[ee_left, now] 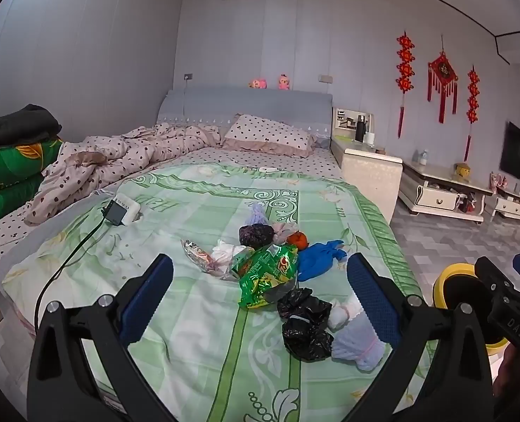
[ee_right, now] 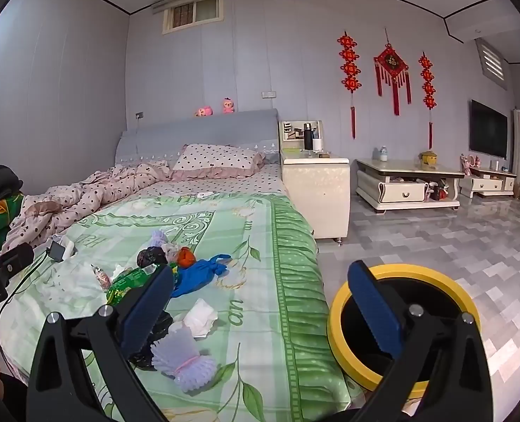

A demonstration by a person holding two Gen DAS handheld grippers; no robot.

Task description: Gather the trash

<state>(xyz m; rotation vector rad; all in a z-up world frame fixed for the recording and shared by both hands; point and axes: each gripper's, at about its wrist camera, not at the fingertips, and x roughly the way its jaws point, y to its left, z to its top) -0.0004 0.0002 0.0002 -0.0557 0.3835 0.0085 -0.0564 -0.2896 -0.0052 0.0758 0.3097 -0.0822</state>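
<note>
Left tool (ee_left: 260, 288): blue fingers spread wide, nothing between them, hovering above the foot of the bed (ee_left: 175, 351). Right tool (ee_right: 260, 292): likewise spread and empty, held off the bed's right edge, one finger over the yellow bin (ee_right: 400, 274) on the floor, just beside the bed.

Trash lies in a loose cluster on the green bedspread. Nearest the left tool: two crumpled black bags (ee_left: 305, 323), touching each other, with a lavender foam net (ee_left: 358, 344) and a white tissue wad (ee_left: 340, 313) just beside them. Behind these: a green snack wrapper (ee_left: 267, 274), a blue glove (ee_left: 318, 258), an orange item (ee_left: 298, 239), another dark bag (ee_left: 256, 235), a clear wrapper (ee_left: 198, 251). Further off, a charger with its cable (ee_left: 115, 212); I judge it not trash.

Judgement: nothing collected yet; the step in hand is picking a first piece. Best to start with the nearest items. Lower the left tool straight down over one black bag, fingers either side of a raised fold, and pinch the fold, not the bedspread beneath. Thin film slips and may drag its neighbour, so lift slowly. The foam net is light and springy; grip near its tied waist. Carry each piece over the bin's opening before letting go.
</note>
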